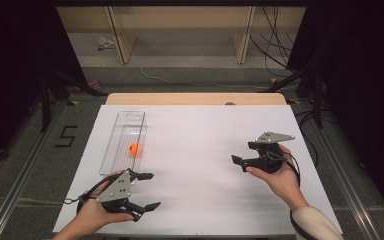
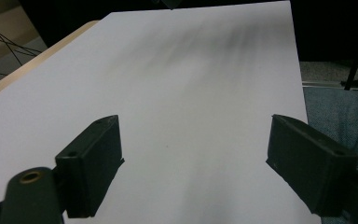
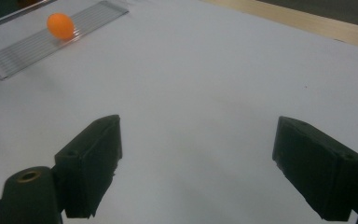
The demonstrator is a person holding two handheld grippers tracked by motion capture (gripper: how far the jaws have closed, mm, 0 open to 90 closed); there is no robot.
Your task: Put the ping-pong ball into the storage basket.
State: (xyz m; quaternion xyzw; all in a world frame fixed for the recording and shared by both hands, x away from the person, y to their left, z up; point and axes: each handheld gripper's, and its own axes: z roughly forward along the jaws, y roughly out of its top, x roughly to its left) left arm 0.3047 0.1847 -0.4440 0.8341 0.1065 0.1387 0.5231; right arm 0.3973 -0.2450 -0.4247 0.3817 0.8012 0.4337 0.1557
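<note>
The left gripper hovers with jaws spread wide, empty, over the white table. The right gripper is likewise released. An orange ball rests in a clear tray.

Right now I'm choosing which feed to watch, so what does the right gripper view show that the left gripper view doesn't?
The right gripper view shows the orange ball lying on the clear ribbed tray at its upper left, with a strip of the wooden table edge beyond. The left gripper view instead shows the white sheet's far corner, dark floor past it and blue-grey fabric at its right. Both share the white sheet and two black jaws standing wide apart with nothing between them.
</note>
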